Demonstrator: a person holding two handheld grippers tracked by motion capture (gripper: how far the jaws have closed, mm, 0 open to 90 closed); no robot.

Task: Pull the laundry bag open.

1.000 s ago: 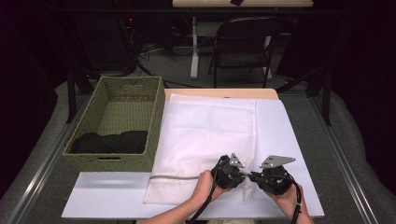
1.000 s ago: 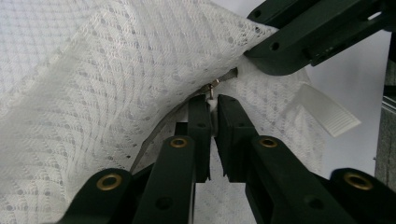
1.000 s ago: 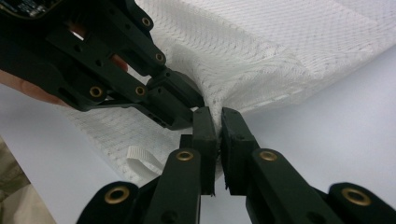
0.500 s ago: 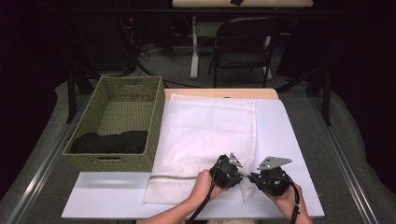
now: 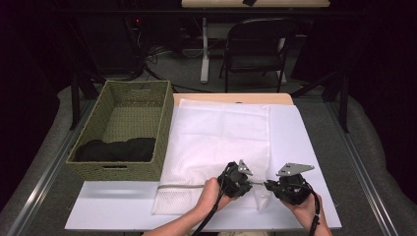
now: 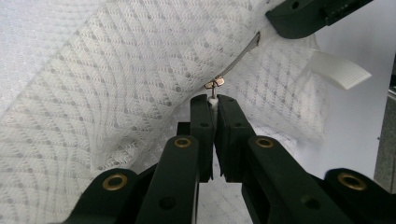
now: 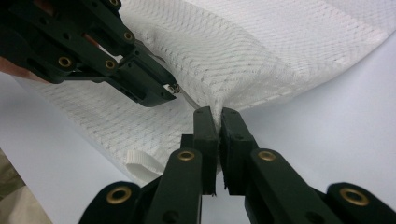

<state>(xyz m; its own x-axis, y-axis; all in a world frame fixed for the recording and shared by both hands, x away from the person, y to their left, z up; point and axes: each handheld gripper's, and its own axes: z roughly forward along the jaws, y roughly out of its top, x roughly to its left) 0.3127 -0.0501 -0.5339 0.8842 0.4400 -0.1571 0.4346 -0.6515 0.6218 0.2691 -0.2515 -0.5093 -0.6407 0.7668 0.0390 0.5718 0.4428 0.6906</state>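
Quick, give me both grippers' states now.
Left gripper: shut on the zipper pull of the white mesh laundry bag.
Right gripper: shut on the bag's mesh edge.

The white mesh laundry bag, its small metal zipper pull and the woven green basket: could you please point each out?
white mesh laundry bag (image 5: 216, 132), high view, middle of the netting.
small metal zipper pull (image 6: 215, 84), left gripper view, the slider beyond the jaw tips.
woven green basket (image 5: 162, 135), high view, its right wall.
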